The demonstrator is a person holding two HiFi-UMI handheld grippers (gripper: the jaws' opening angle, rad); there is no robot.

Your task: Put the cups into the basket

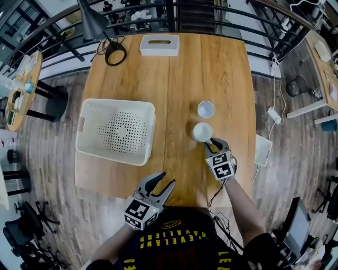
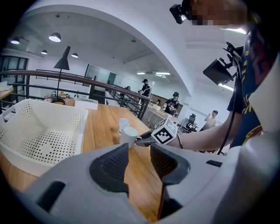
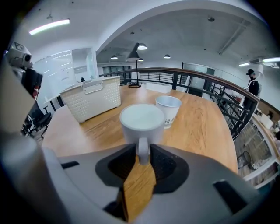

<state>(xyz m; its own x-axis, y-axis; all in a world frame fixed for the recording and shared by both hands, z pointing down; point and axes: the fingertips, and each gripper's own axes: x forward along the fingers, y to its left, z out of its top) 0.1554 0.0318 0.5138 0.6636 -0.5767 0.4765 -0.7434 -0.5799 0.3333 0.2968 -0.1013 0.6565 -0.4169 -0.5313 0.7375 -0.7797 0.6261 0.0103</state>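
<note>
A white mug (image 1: 202, 132) stands on the wooden table (image 1: 211, 68), right of centre, its top flat and pale. My right gripper (image 1: 214, 142) reaches it from the near side, and in the right gripper view the jaws sit tight against both sides of the mug's (image 3: 142, 122) handle. Just beyond it stands a white paper cup (image 1: 206, 109), mouth up. The white perforated basket (image 1: 84, 113) sits empty at the table's left. My left gripper (image 1: 161, 182) hovers open near the front edge with nothing between its jaws; its view shows the mug (image 2: 128, 136) and paper cup (image 2: 123, 124) ahead.
A white box with a slot (image 1: 159, 45) lies at the far edge, and a black lamp base with cable (image 1: 114, 53) is at the far left corner. A dark railing (image 1: 211, 16) runs behind the table. People stand far off in the room.
</note>
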